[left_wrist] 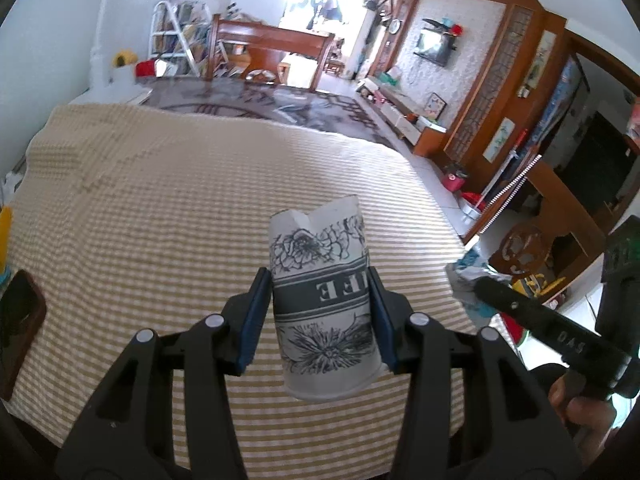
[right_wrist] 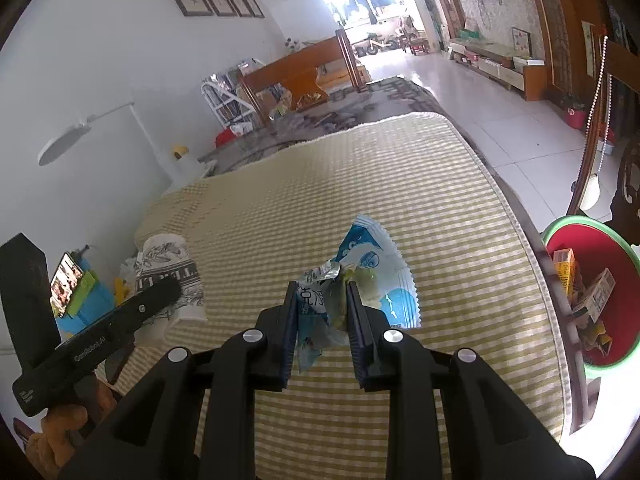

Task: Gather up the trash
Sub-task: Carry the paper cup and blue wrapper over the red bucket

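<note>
My left gripper (left_wrist: 318,312) is shut on a white paper cup (left_wrist: 320,300) with black flower prints, held upside down above the striped tablecloth (left_wrist: 180,208). The cup also shows in the right wrist view (right_wrist: 168,276), with the left gripper's body in front of it. My right gripper (right_wrist: 322,312) is shut on a crumpled blue and white wrapper (right_wrist: 372,272), held above the tablecloth (right_wrist: 360,168). The right gripper's body (left_wrist: 552,332) shows at the right of the left wrist view.
A red basin with a green rim (right_wrist: 580,292) stands to the right of the table and holds small cartons. A phone on a blue stand (right_wrist: 68,284) is at the left. A dark object (left_wrist: 20,316) lies at the table's left edge.
</note>
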Action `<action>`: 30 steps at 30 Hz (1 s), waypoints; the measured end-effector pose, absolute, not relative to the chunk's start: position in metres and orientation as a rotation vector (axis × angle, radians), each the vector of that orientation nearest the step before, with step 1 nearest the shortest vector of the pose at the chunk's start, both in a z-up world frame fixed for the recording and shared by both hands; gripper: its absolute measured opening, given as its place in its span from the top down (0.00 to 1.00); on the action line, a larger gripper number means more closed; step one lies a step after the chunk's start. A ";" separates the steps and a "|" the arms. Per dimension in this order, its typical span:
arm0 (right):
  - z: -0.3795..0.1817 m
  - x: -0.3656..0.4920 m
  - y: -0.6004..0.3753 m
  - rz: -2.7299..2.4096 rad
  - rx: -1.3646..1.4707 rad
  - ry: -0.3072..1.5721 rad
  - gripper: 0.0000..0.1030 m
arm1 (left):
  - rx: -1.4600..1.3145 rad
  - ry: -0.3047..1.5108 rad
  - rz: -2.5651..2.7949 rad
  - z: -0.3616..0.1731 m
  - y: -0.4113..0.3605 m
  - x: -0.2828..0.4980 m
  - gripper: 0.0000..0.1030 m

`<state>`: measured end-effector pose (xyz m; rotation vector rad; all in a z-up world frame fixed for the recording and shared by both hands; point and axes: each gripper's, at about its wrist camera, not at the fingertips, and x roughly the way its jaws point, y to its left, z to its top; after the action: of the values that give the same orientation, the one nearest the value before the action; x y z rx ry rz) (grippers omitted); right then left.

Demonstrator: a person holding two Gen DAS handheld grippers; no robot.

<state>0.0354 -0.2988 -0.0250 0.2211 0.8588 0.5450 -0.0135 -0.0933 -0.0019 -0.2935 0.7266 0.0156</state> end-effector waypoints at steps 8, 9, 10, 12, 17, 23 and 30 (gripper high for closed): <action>-0.006 0.025 -0.323 0.536 0.240 0.816 0.78 | -0.234 0.718 -0.048 0.011 -0.129 -0.006 0.56; -0.004 0.026 -0.326 0.530 0.239 0.810 0.78 | -0.231 0.719 -0.055 0.011 -0.132 -0.004 0.56; -0.002 0.026 -0.331 0.522 0.240 0.803 0.78 | -0.227 0.720 -0.063 0.011 -0.136 -0.003 0.56; 0.002 0.026 -0.343 0.503 0.252 0.790 0.78 | -0.218 0.723 -0.080 0.012 -0.143 0.000 0.56; 0.005 0.027 -0.368 0.466 0.291 0.774 0.78 | -0.200 0.726 -0.113 0.014 -0.161 0.007 0.56; 0.005 0.030 -0.389 0.435 0.340 0.766 0.78 | -0.175 0.711 -0.149 0.022 -0.178 0.013 0.56; 0.006 0.034 -0.404 0.411 0.370 0.759 0.78 | -0.167 0.699 -0.187 0.029 -0.197 0.022 0.56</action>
<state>0.0336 -0.4044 0.0061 0.3697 0.7594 0.4105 0.0222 -0.1968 0.0287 -0.1670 0.6985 -0.1875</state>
